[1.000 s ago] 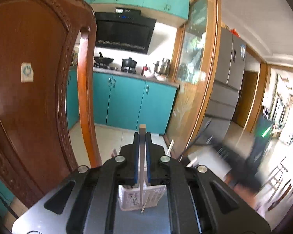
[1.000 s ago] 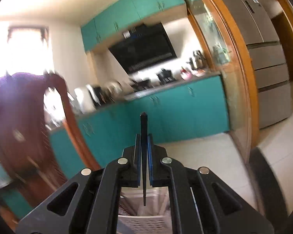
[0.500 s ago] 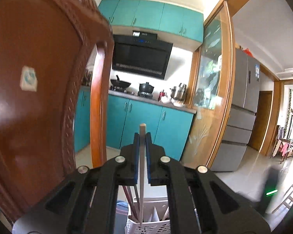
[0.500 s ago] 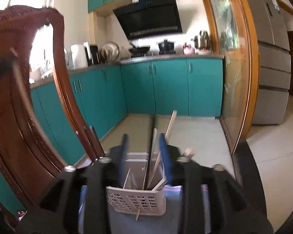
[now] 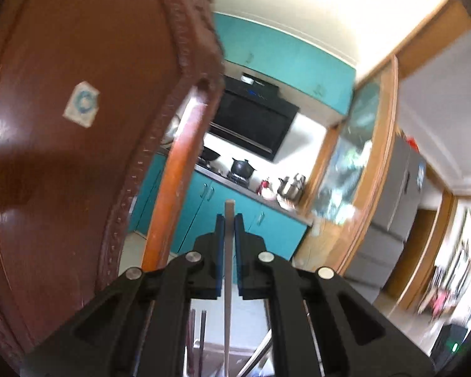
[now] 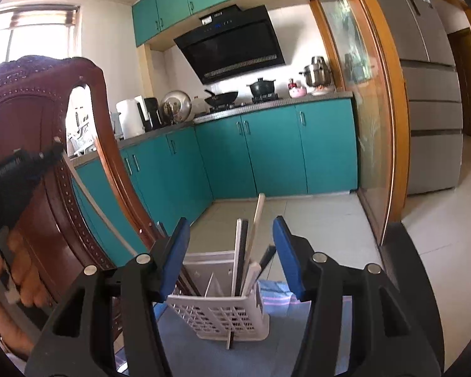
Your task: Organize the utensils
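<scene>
Left tongs [image 5: 229,245] clamped on a chopstick [image 5: 228,270]; right tongs [image 6: 232,251] apart over the basket [image 6: 223,314]. A crooked drop could miss it or tip it.

One basket [image 6: 218,314], two grippers, one chair [image 6: 31,144], roughly five chopsticks.

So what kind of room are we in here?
Most likely a home kitchen with a dining spot beside it: teal cabinets under a counter with pots on a stove, a black range hood above, a steel fridge at right, and a carved wooden chair close by.
</scene>
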A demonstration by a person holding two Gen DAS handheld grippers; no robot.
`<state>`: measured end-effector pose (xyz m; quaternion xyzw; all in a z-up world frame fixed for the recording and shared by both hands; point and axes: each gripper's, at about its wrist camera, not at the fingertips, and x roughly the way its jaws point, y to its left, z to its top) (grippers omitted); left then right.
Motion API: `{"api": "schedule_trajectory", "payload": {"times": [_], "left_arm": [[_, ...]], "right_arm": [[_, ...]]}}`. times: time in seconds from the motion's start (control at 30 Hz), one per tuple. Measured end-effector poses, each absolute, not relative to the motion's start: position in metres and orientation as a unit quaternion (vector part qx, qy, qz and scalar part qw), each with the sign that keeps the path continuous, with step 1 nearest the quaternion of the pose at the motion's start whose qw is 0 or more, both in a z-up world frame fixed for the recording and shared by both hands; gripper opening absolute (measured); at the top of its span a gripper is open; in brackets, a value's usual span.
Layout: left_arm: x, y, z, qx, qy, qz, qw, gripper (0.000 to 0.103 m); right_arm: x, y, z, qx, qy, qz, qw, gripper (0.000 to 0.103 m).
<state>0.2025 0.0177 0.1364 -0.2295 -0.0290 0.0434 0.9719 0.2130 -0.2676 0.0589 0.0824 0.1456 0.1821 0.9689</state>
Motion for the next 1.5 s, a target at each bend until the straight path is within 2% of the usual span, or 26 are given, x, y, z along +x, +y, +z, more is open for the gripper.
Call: {"api": "schedule_trajectory", "payload": {"times": [0.17, 0.37, 0.5, 0.57, 0.63, 0.77, 0.83, 0.9, 1.03, 1.1, 1.23, 1.4, 1.5], "left_arm": [[0.230, 0.014, 0.121, -0.205, -0.009, 0.089, 0.975, 0.007], [0.265, -0.012, 0.094, -0.174, 0.072, 0.067, 0.980, 0.007], [0.263, -0.029, 0.090, -0.147, 0.087, 0.047, 0.984, 0.015], [0.255, -0.036, 0.090, -0.130, 0.081, 0.048, 0.987, 0.023], [0.244, -0.041, 0.090, -0.119, 0.074, 0.048, 0.989, 0.036], [0.215, -0.051, 0.087, -0.086, 0.058, 0.062, 0.993, 0.045], [0.196, -0.057, 0.079, -0.069, 0.045, 0.079, 0.993, 0.061], [0.178, -0.062, 0.067, -0.051, 0.040, 0.087, 0.994, 0.073], [0.156, -0.074, 0.031, 0.003, 0.078, 0.087, 0.993, 0.081], [0.146, -0.077, 0.013, 0.031, 0.099, 0.087, 0.991, 0.085], [0.114, -0.075, -0.003, 0.036, 0.096, 0.082, 0.991, 0.097], [0.077, -0.074, 0.000, 0.037, 0.060, 0.076, 0.995, 0.099], [0.069, -0.072, -0.002, 0.031, 0.073, 0.069, 0.995, 0.099]], "right_arm": [[0.215, -0.269, 0.053, 0.075, 0.158, 0.181, 0.968, 0.054], [0.214, -0.273, 0.055, 0.078, 0.164, 0.184, 0.966, 0.054], [0.208, -0.275, 0.057, 0.076, 0.163, 0.189, 0.965, 0.058], [0.205, -0.275, 0.056, 0.070, 0.163, 0.189, 0.966, 0.058], [0.200, -0.275, 0.054, 0.061, 0.162, 0.185, 0.967, 0.058], [0.189, -0.276, 0.039, 0.055, 0.158, 0.173, 0.971, 0.058], [0.186, -0.276, 0.032, 0.051, 0.158, 0.169, 0.972, 0.058], [0.173, -0.277, 0.012, 0.038, 0.150, 0.165, 0.974, 0.060], [0.150, -0.284, -0.031, 0.045, 0.164, 0.154, 0.973, 0.071], [0.139, -0.285, -0.041, 0.046, 0.165, 0.161, 0.972, 0.084], [0.107, -0.279, -0.046, 0.012, 0.107, 0.138, 0.985, 0.099], [0.077, -0.271, -0.053, -0.012, 0.059, 0.118, 0.991, 0.100], [0.066, -0.273, -0.061, -0.011, 0.050, 0.111, 0.992, 0.100]]}}
